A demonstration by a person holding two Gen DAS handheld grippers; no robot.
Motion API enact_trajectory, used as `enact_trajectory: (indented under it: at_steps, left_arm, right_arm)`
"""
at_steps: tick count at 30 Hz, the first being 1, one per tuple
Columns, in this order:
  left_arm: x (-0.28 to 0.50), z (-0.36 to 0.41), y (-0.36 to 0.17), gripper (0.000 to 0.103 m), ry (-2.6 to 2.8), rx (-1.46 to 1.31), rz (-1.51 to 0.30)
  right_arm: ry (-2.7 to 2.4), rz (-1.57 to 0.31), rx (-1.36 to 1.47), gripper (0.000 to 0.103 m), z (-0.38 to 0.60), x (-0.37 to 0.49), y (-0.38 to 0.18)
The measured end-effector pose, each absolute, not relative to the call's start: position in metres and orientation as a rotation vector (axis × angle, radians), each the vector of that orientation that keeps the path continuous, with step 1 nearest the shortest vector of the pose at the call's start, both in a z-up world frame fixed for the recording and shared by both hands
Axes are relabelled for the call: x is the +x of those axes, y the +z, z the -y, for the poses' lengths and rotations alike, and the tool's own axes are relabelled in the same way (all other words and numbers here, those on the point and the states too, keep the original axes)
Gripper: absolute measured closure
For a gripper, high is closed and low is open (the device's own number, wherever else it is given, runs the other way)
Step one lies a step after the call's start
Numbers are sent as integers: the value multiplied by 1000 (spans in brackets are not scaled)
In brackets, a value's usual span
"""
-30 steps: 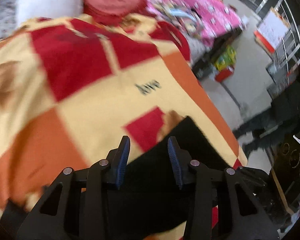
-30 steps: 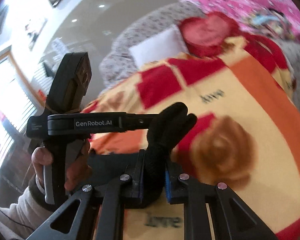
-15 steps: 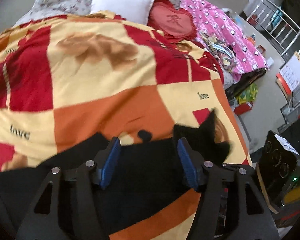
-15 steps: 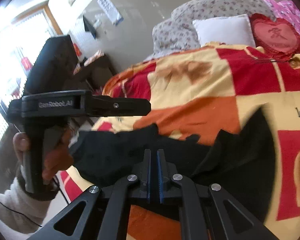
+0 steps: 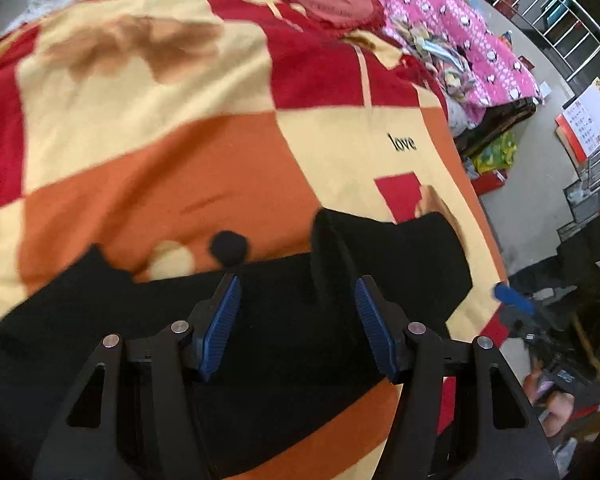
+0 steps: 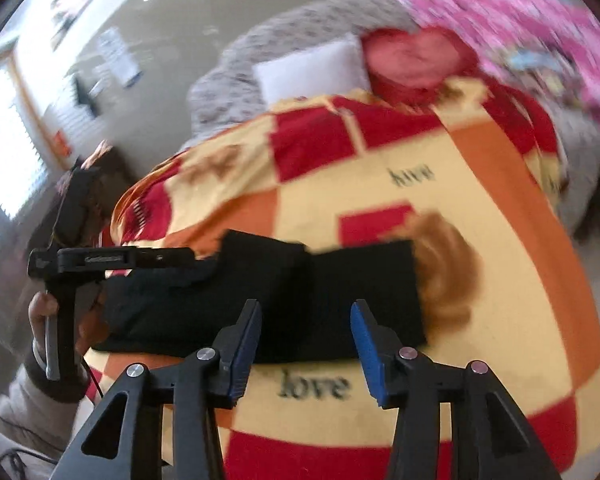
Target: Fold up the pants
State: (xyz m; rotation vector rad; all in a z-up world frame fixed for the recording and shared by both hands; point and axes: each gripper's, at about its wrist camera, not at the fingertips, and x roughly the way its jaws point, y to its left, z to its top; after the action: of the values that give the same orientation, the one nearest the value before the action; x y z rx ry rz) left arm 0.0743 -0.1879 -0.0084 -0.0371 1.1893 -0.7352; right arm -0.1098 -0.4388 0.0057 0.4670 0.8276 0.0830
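Black pants (image 6: 300, 292) lie folded in a band across the orange, red and yellow checked blanket (image 6: 480, 184). My right gripper (image 6: 306, 308) hovers over their near edge; its jaws are opening and nothing is pressed between the blue pads. In the left wrist view the pants (image 5: 300, 340) spread under my left gripper (image 5: 296, 284), which is open above the cloth and grips nothing. A folded end (image 5: 400, 256) rises at the right. The left gripper (image 6: 180, 256) also shows from the side at the pants' left end, held by a hand (image 6: 40, 308).
A white pillow (image 6: 312, 68) and a red heart cushion (image 6: 416, 56) lie at the head of the bed, with a pink spotted cover (image 5: 452, 32) beside them. The bed's right edge drops to the floor (image 5: 532, 184), where a metal rack (image 5: 572, 32) and clutter stand.
The right gripper, shut on a bunch of black cloth a second ago, now stands open, and the pants lie flat. The left jaws have widened and that gripper has shifted along the pants.
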Motion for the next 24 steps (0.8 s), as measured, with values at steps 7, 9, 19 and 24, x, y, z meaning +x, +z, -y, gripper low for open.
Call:
enact_trajectory:
  at_steps: [7,9,19,24]
  left_arm:
    - [76,206,-20,43,-721,-23,-1225]
    - [78,206,-20,43,-721,-24,-1230]
    - [83,188,-15,43,-727,-71,-1237]
    - [84,186,-16,43,-734,-84,-1241]
  right_arm:
    - [79,-853,659,57,456,-99,-38]
    - [75,-799,664,64,455,-90,-40]
    - [137,-789,570,85,431,-91,-13]
    - [82,-886,580,59,441,-111,-24]
